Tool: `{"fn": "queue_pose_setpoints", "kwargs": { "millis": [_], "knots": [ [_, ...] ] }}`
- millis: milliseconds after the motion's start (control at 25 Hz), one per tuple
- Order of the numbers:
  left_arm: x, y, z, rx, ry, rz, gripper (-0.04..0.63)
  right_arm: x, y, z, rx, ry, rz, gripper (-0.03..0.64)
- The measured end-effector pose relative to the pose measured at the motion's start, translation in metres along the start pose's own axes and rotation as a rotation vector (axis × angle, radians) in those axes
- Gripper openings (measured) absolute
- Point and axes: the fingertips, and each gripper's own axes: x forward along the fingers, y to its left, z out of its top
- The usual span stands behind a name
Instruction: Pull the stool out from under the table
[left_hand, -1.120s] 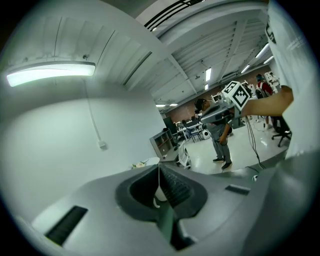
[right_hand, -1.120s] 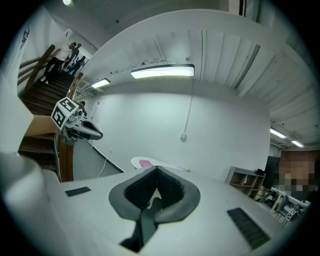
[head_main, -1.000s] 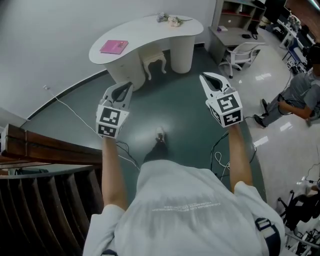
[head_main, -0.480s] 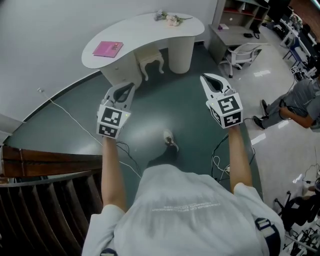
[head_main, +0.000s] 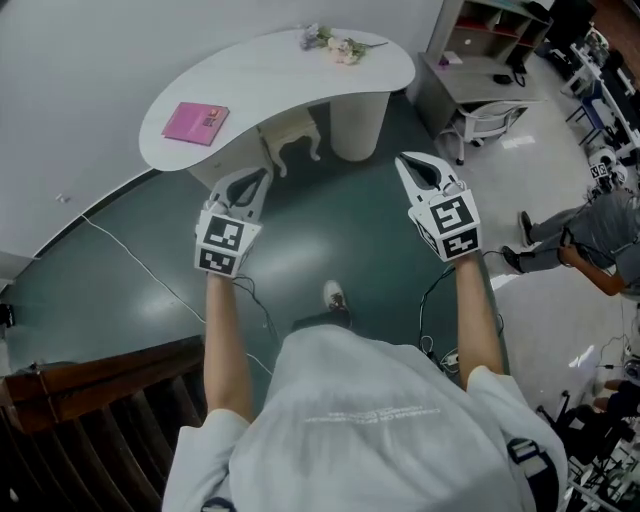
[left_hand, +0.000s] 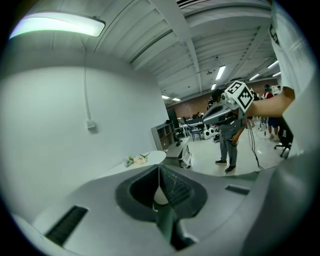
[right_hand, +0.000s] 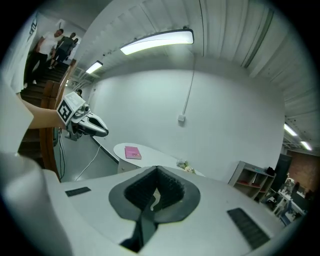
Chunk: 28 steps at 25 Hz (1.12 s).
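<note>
A white curved table (head_main: 280, 70) stands against the wall ahead, with a pink book (head_main: 195, 122) and a small bunch of flowers (head_main: 335, 44) on it. The white stool (head_main: 290, 135) with curved legs stands tucked under it, beside the round pedestal (head_main: 355, 125). My left gripper (head_main: 262, 172) is shut and empty, held in the air short of the table. My right gripper (head_main: 402, 160) is level with it, also shut and empty. The left gripper view shows shut jaws, the flowers (left_hand: 136, 160) and the right gripper (left_hand: 227, 106). The right gripper view shows the book (right_hand: 132, 152).
A white cable (head_main: 150, 265) runs across the dark green floor from the wall. A shelf unit (head_main: 490, 40) and a white office chair (head_main: 485, 112) stand to the right. A person (head_main: 600, 235) sits at far right. A wooden stair rail (head_main: 90, 385) is at bottom left.
The table and stool have come nearer and slid left in the head view as the person steps forward. Both grippers stay shut and at the same height.
</note>
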Motion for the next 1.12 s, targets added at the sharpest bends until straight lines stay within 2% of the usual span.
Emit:
{"fn": "queue_pose_setpoints", "kwargs": {
  "millis": [280,640,880,1120],
  "knots": [
    [0.059,0.057,-0.019,-0.044,0.02,0.018,0.018,0.082,-0.017,0.004,0.024,0.006,0.091,0.015],
    [0.096,0.086,-0.07,-0.122,0.087,0.045,0.018,0.159,-0.023,-0.008,0.042,0.024,0.181,0.015],
    [0.14,0.101,-0.128,-0.145,0.123,0.067,0.019,0.238,-0.021,-0.058,0.042,0.061,0.256,0.015],
    [0.206,0.118,-0.218,-0.218,0.145,0.1,0.02,0.342,-0.004,-0.135,0.046,0.1,0.385,0.015]
  ]
}}
